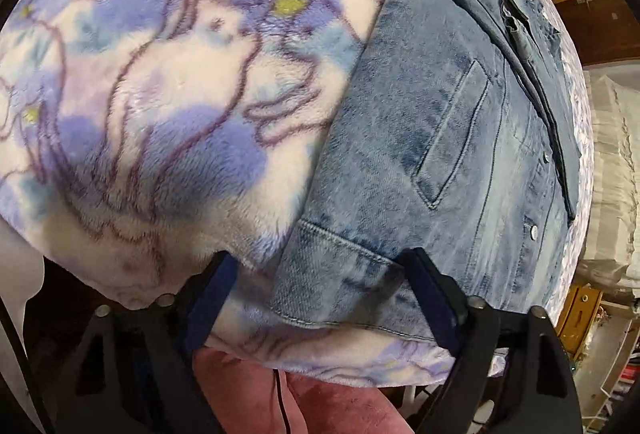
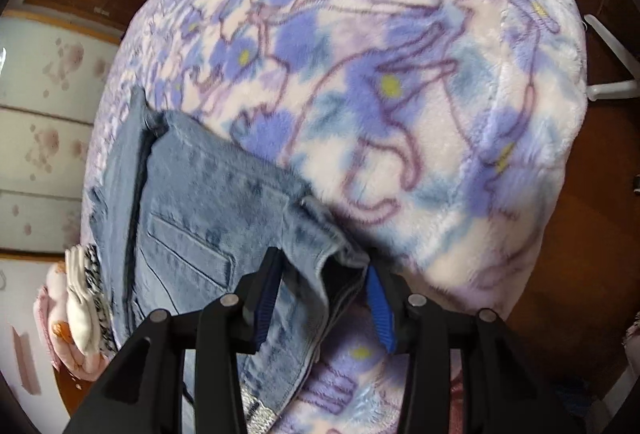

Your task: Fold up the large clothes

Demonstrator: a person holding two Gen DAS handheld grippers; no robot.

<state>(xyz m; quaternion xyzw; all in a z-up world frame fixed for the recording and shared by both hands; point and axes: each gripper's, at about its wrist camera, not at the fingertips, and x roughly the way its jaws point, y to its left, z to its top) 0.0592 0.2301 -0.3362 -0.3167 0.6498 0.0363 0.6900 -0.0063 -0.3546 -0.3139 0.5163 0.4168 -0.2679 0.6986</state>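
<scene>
A denim jacket (image 1: 448, 138) lies spread flat on a fleece blanket (image 1: 160, 94) printed with purple and blue figures, which covers what looks like a bed. One side of the jacket is already turned in over the front, so its pocket and a row of snaps face up, and its hem lies close to the near edge of the blanket.

The left claw (image 1: 320, 298) stands wide open, its jaws set on either side of the hem corner, with denim between them but neither pad pressing on it. It holds nothing.

In the right wrist view, the right claw (image 2: 324, 286) has a raised fold of the jacket's hem between its jaws. The left pad lies against the denim, while the blue right pad appears to stand a little clear of the cloth. Whether this is a firm grip cannot be told from this view, though the lifted edge suggests the cloth is at least partly caught.

The step in hand seems to be taking hold of the two hem corners before folding the jacket up toward its collar. The next move calls for the left claw to close squarely on the hem, catching only the denim and not the fleece beneath. Both hands would then need to lift together so the fold stays even.
</scene>
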